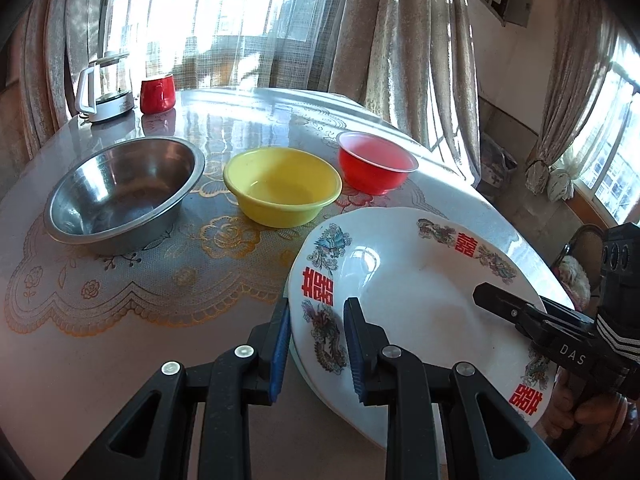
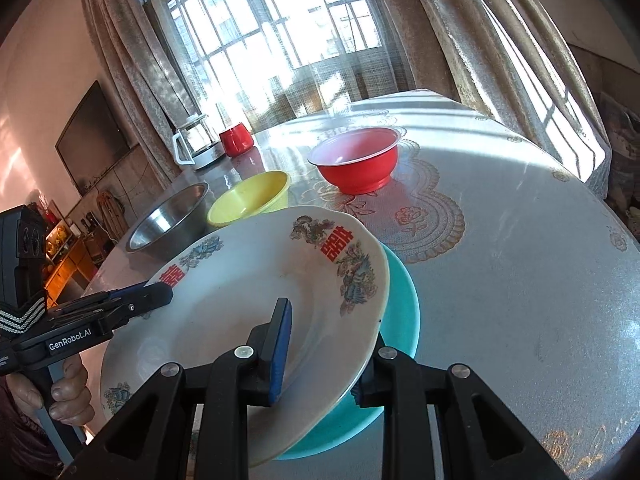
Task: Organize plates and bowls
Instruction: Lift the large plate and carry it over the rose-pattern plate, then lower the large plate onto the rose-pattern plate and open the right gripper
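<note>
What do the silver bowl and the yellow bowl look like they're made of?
Silver bowl: probably stainless steel, with a brushed, mirror-like inside reflecting light. Yellow bowl: likely plastic, opaque and evenly coloured with a soft sheen.

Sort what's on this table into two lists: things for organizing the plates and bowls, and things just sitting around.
For the job: white patterned plate, teal plate under it, steel bowl, yellow bowl, red bowl, left gripper, right gripper.

Just lying about: glass kettle, red mug, television.
</note>
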